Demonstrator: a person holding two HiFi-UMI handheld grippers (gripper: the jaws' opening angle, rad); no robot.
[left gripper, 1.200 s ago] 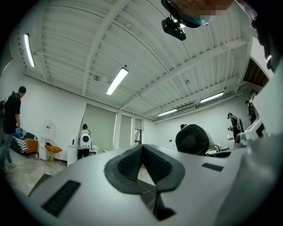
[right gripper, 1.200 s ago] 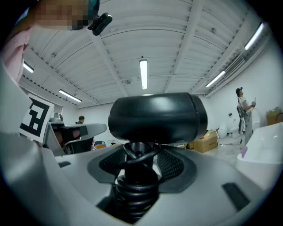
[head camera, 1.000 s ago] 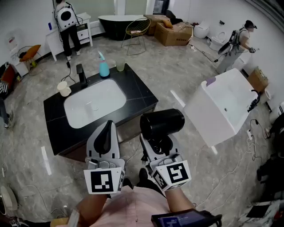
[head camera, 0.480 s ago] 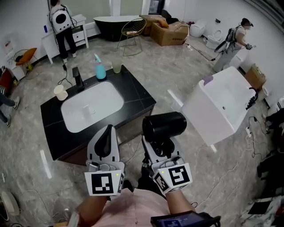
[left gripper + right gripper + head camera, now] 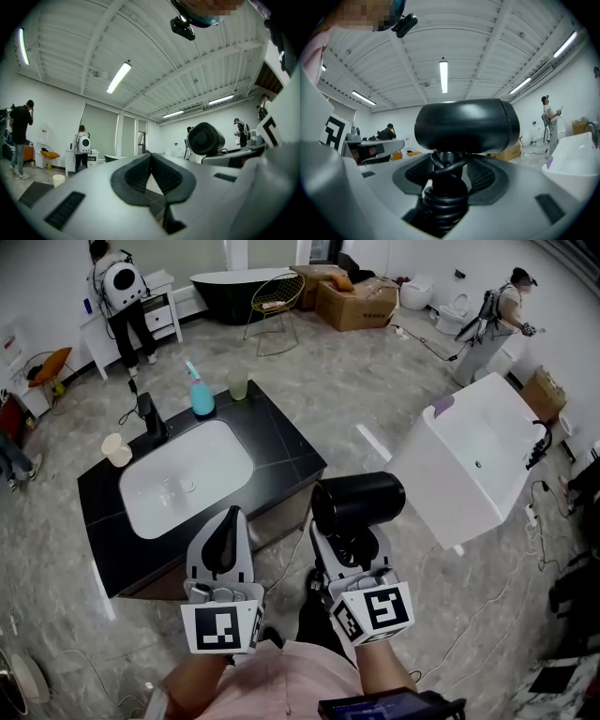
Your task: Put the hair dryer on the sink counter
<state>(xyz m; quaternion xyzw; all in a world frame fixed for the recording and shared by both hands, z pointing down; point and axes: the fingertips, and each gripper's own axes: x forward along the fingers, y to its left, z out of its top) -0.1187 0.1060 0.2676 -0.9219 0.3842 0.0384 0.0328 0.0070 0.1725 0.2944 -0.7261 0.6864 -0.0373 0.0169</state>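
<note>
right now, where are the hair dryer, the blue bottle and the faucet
hair dryer [image 5: 361,500], head view, middle of its black barrel
blue bottle [image 5: 202,400], head view, its body
faucet [image 5: 149,416], head view, its upright black stem

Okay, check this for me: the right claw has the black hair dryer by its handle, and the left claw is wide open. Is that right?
Not quite. The right claw does grip the hair dryer by its handle, but the left claw is not wide open. It is shut, its jaws together with nothing between them, as the left gripper view shows.
</note>
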